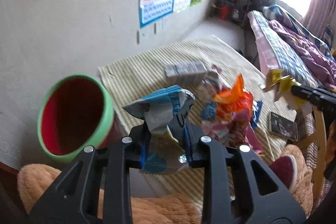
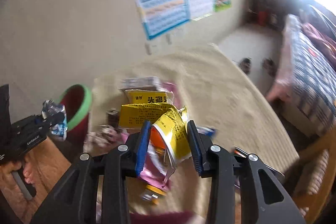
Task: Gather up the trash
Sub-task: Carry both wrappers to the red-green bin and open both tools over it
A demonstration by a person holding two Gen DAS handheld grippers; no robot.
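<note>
Clenched in the left tool [image 1: 166, 140], a blue-and-white wrapper [image 1: 161, 108] is being held lower centre; the right tool [image 2: 169, 144] is gripping a yellow packet [image 2: 168, 125]. Both should be carried over the green-rimmed bin [image 1: 73, 114], lower left, before release.

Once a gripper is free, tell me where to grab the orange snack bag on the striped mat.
Take the orange snack bag by its upturned crumpled top, coming from above. That peak stands clear of the wrappers around its base, and its thin folds should fit between closing jaws. A low side approach would likely catch neighbouring litter.
</note>
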